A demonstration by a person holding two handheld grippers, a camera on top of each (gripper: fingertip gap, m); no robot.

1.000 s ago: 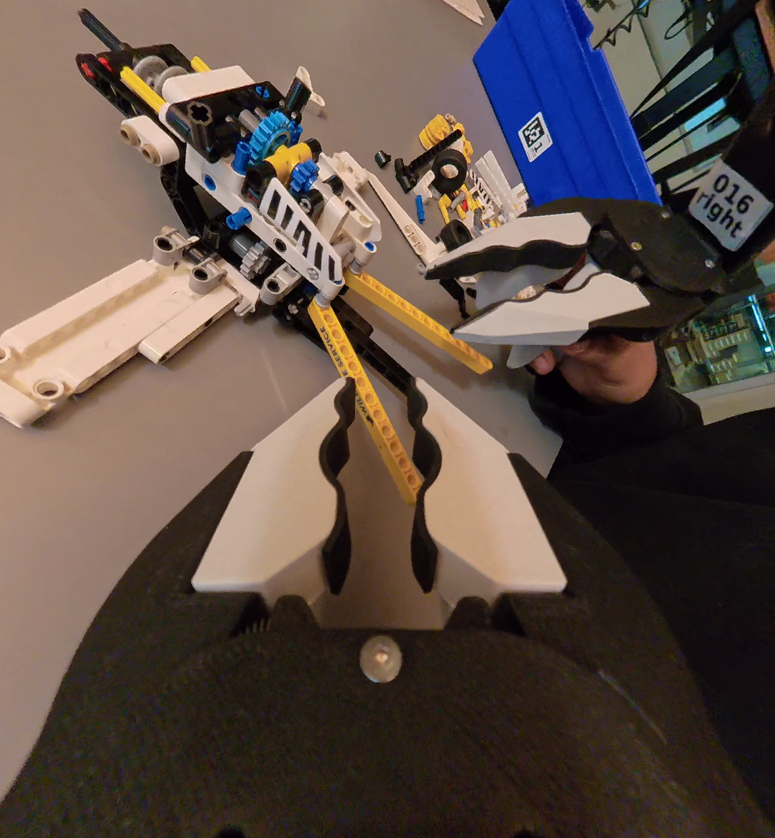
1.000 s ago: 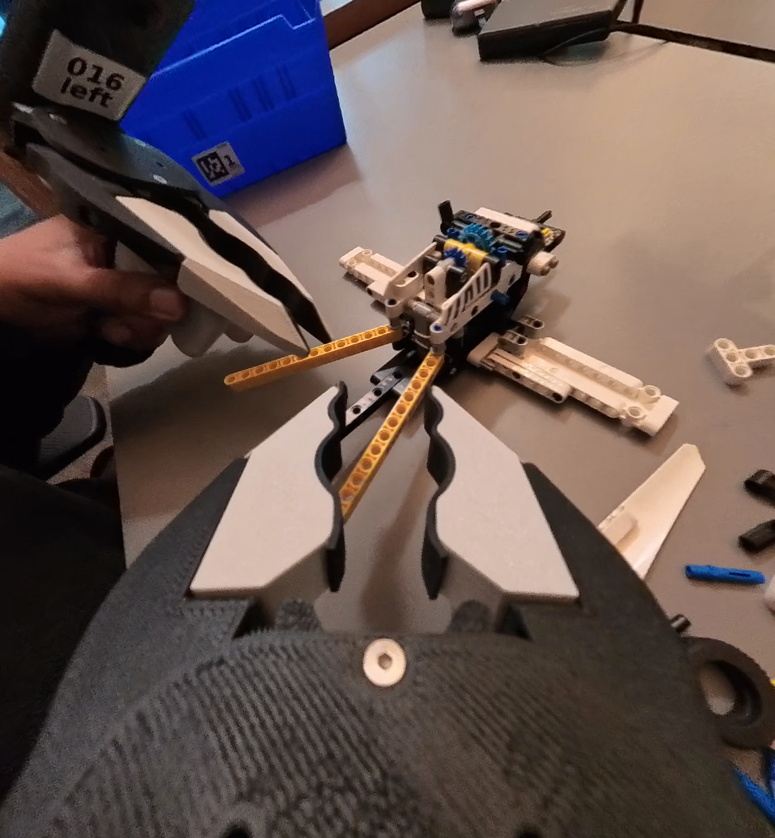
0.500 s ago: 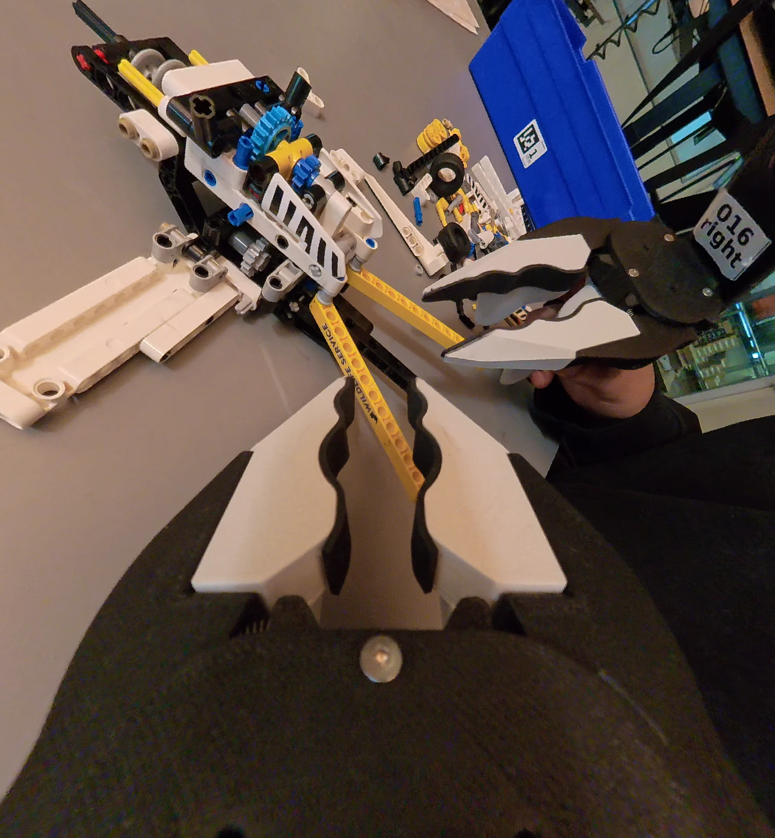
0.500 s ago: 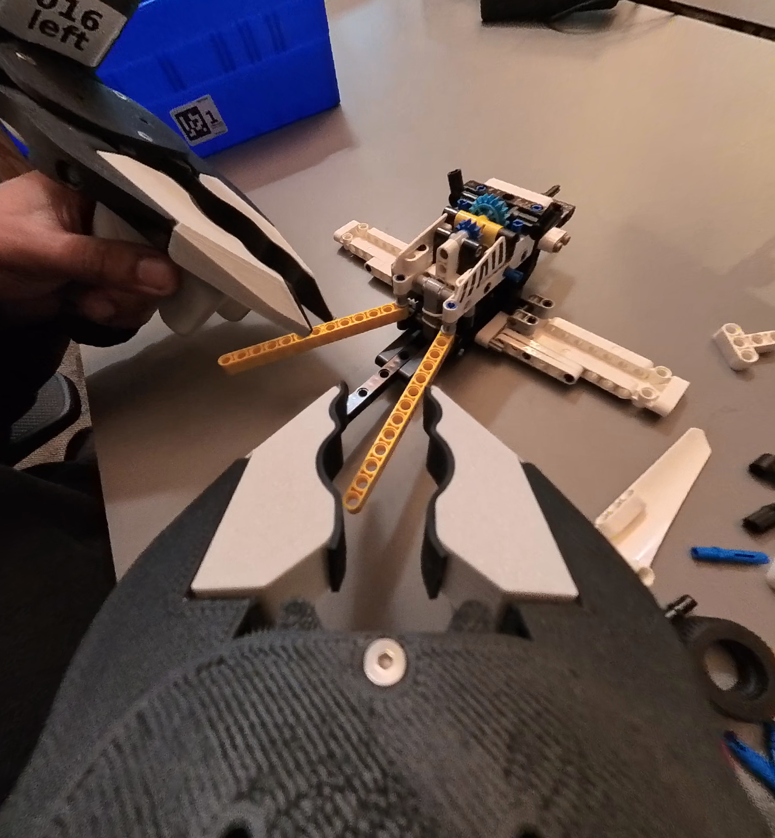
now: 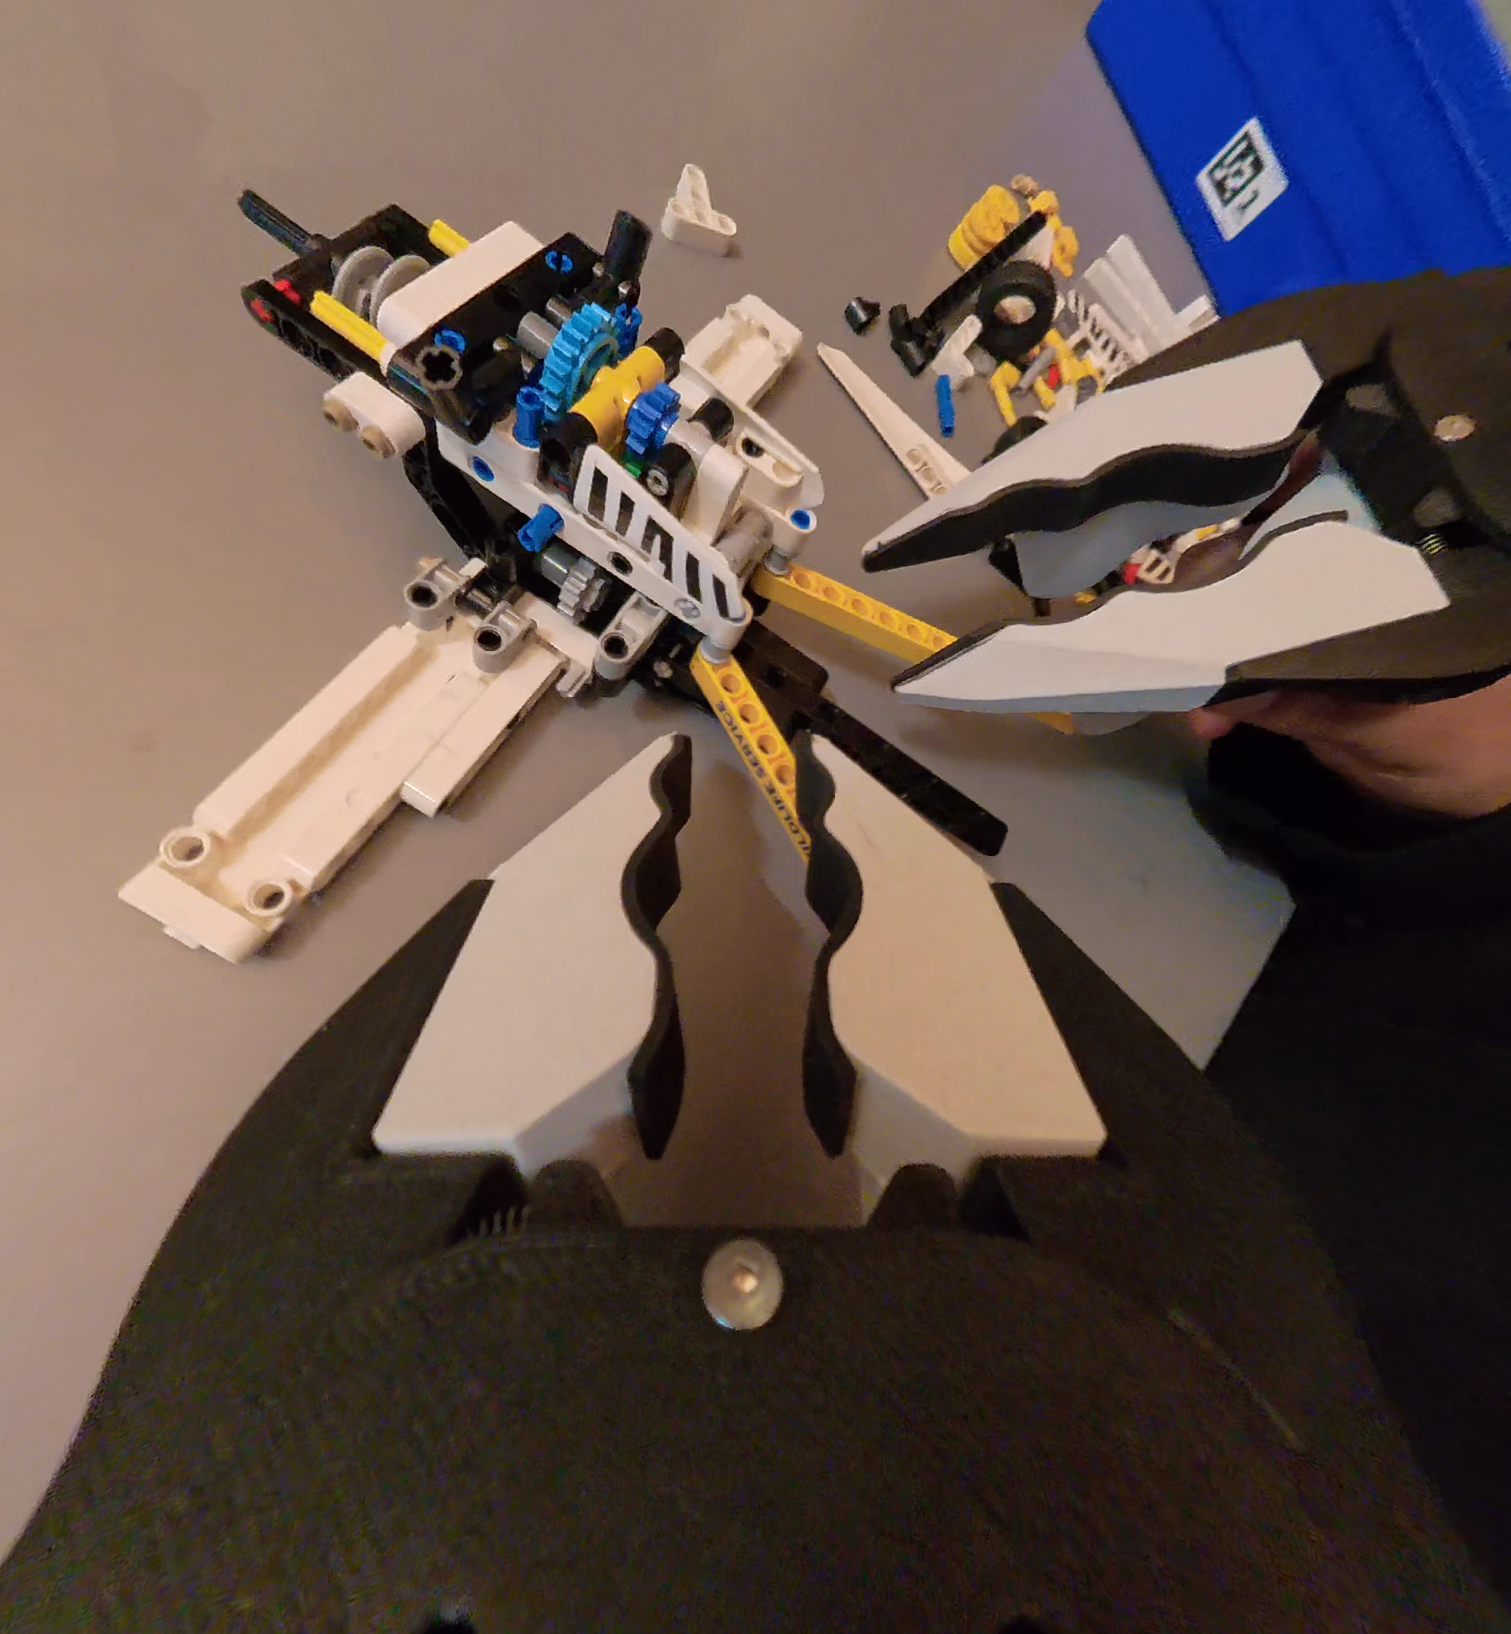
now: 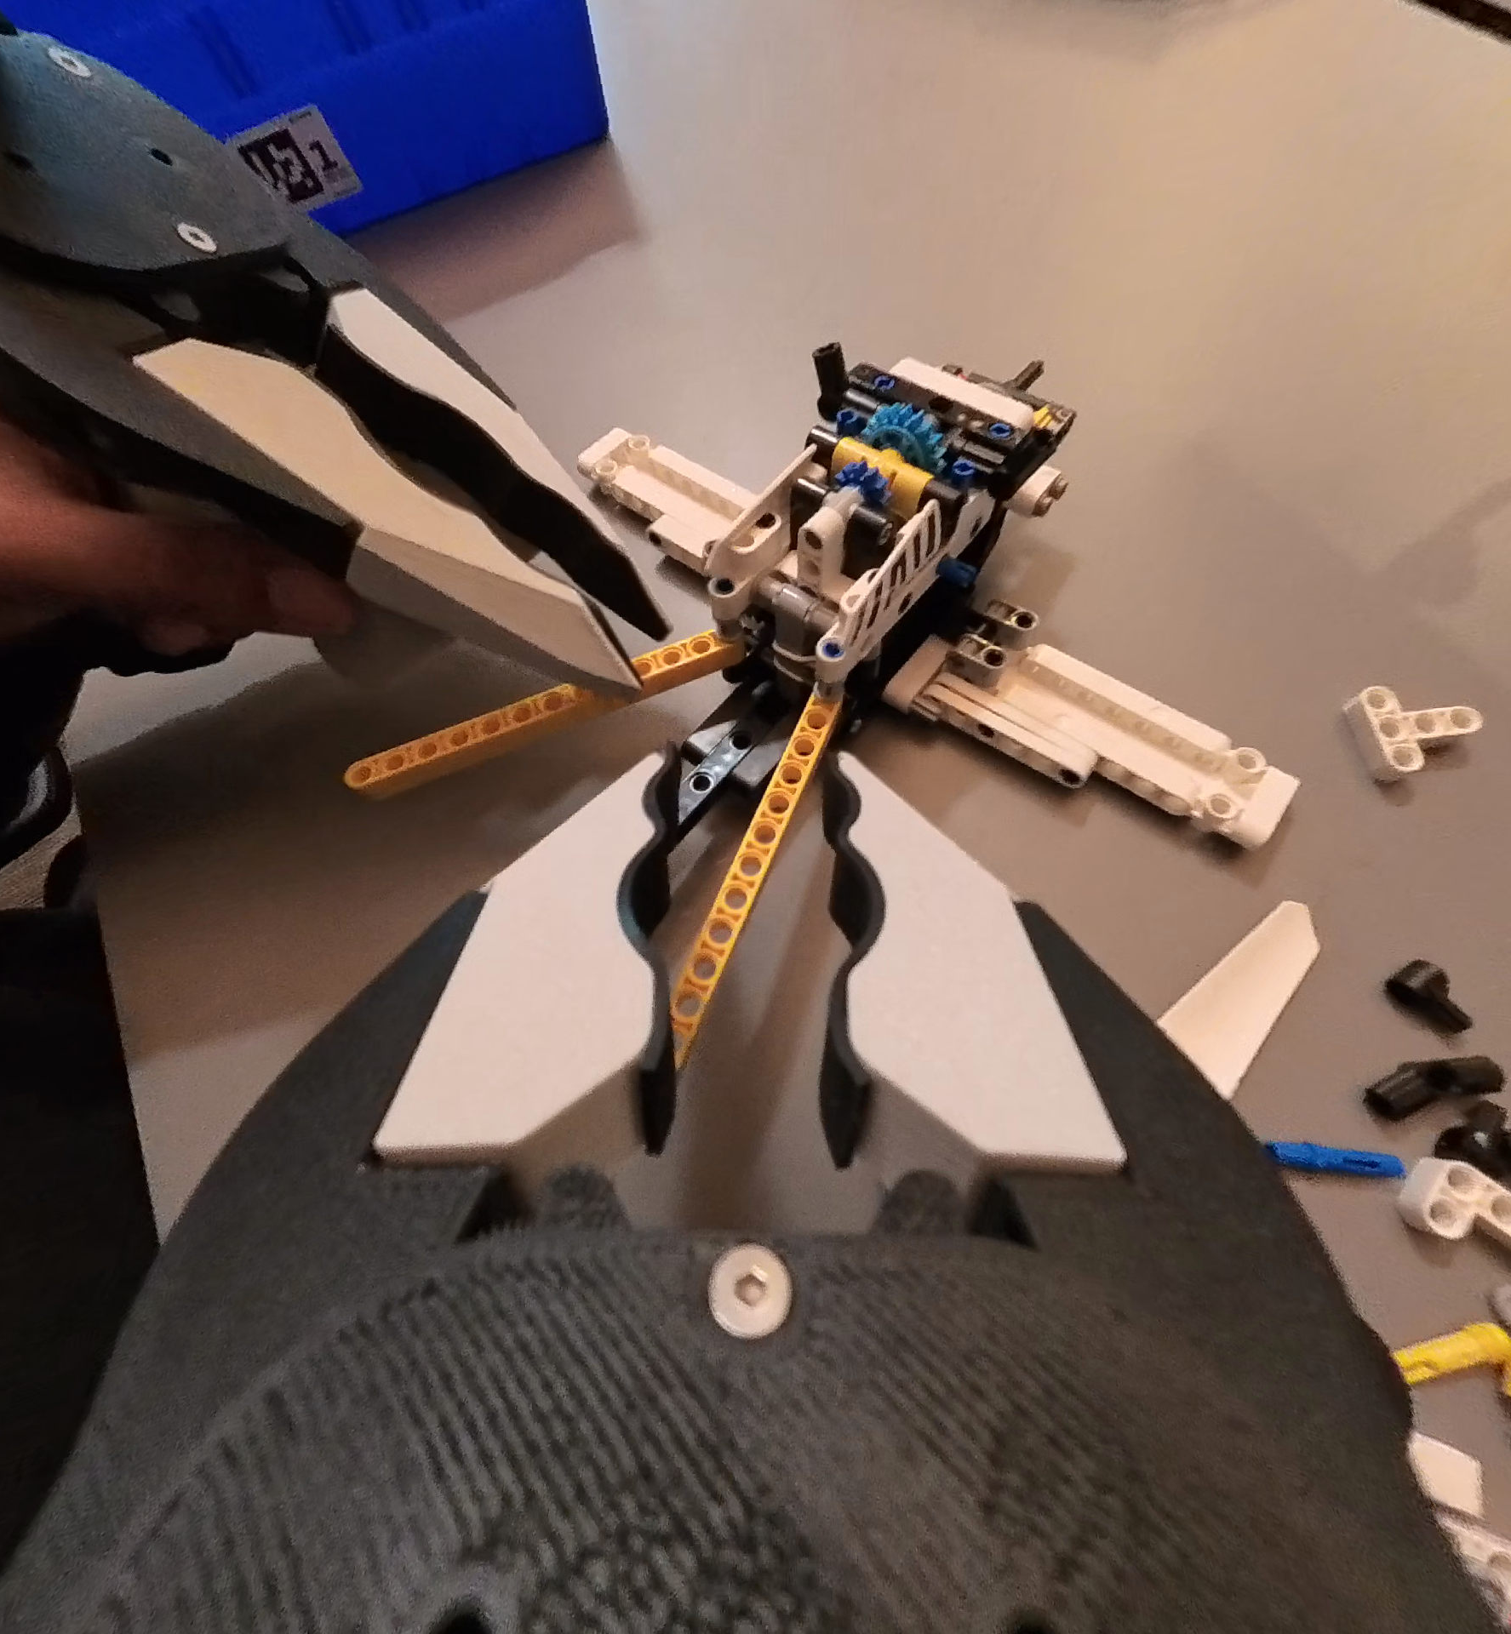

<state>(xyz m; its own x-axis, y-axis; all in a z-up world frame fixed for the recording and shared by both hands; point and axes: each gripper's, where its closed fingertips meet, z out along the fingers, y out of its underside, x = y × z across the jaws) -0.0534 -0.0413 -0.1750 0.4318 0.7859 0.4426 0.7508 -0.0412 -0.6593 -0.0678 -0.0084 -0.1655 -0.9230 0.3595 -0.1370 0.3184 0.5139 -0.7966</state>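
Observation:
A white, black and blue brick-built model with flat white wing panels lies on the grey table. Two long yellow holed beams splay out from its near end. My left gripper is open around one beam. The beam leans on the right pad and the left pad stands clear. The right wrist view shows this gripper straddling that beam. My right gripper is open around the other beam, which touches only its left pad. It also shows in the left wrist view.
A blue bin stands behind a pile of loose parts. A white T-shaped piece, a white fin and small black, blue and yellow parts lie to the right. The table edge is near.
Both grippers have moved in along their yellow beams toward the model, so each beam now reaches deeper between the jaws. The jaws have stayed apart throughout.

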